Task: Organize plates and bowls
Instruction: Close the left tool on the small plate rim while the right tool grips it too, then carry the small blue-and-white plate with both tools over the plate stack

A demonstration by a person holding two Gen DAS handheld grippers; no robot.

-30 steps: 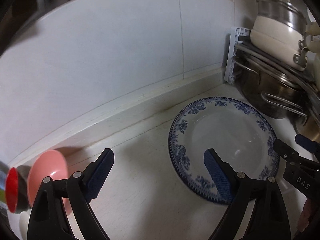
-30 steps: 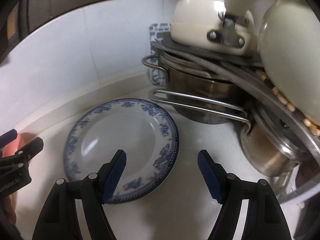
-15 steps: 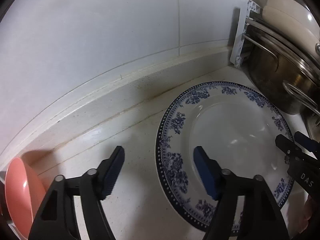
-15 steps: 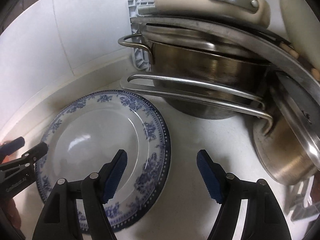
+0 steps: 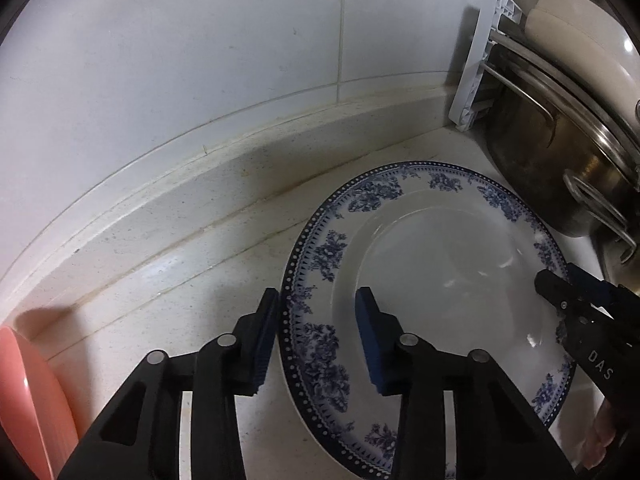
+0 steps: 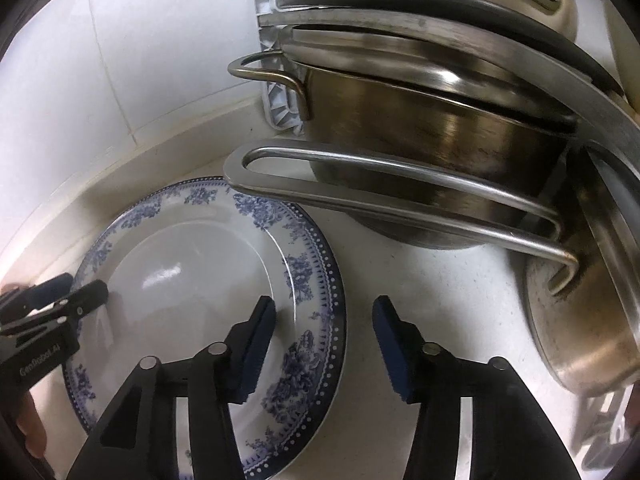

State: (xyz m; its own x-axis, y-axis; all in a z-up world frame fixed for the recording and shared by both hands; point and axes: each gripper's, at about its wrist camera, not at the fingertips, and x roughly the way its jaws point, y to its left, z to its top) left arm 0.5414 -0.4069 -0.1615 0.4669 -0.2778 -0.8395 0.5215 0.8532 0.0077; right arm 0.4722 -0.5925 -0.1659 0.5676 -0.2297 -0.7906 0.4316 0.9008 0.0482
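On the white table (image 5: 168, 280) beside the steel pots (image 6: 432, 136) lies the blue-patterned plate (image 5: 440, 264); my left claw (image 5: 316, 340) and right claw (image 6: 324, 344) straddle its opposite rims, closing but not yet gripping, probably to lift it level.

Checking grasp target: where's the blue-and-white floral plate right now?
The blue-and-white floral plate lies flat on the white counter by the backsplash, left of the stacked steel pots. Both grippers straddle its opposite rims.
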